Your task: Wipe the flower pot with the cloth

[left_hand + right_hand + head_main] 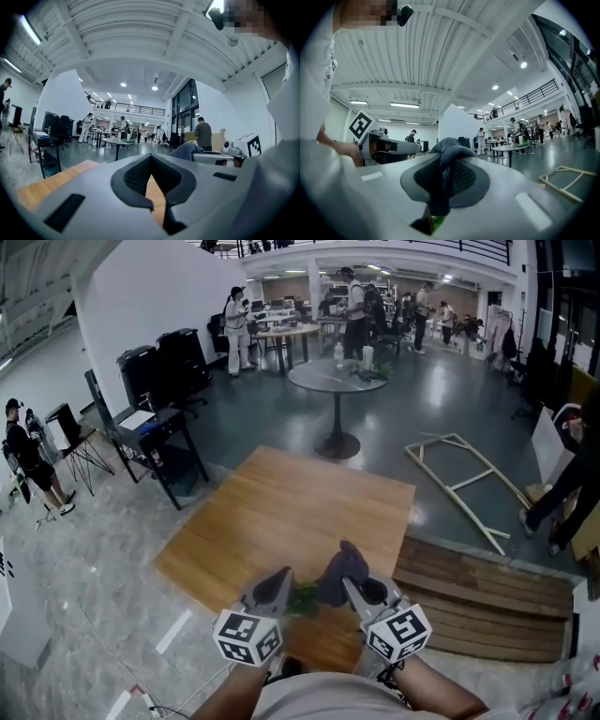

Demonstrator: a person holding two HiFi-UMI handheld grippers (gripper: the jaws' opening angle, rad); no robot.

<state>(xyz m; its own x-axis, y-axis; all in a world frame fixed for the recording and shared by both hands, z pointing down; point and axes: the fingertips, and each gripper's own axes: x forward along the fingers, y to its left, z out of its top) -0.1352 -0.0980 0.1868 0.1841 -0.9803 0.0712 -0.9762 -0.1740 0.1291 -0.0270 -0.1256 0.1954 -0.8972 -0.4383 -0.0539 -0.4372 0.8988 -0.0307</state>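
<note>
At the near edge of the tabletop (pixel 281 512), just in front of the body, holding two tools side by side and level. Has the right tool (pixel 352 589) clamped on a dark grey cloth (pixel 446 154), bunched and hanging over the jaws. Has the left tool (pixel 278 582) fully closed with nothing in it; only wood seen through the slit under the pads. Cannot make out the pot itself, only green leaves (pixel 302 600) low between both tools, so probably standing there, just under them. Judging the cloth soft, light and floppy: better gripped at a thick fold, leaving enough free for wiping. Expecting the pot rigid, maybe breakable and easy to tip: best steadied at the rim or wall, away from the leaves.
</note>
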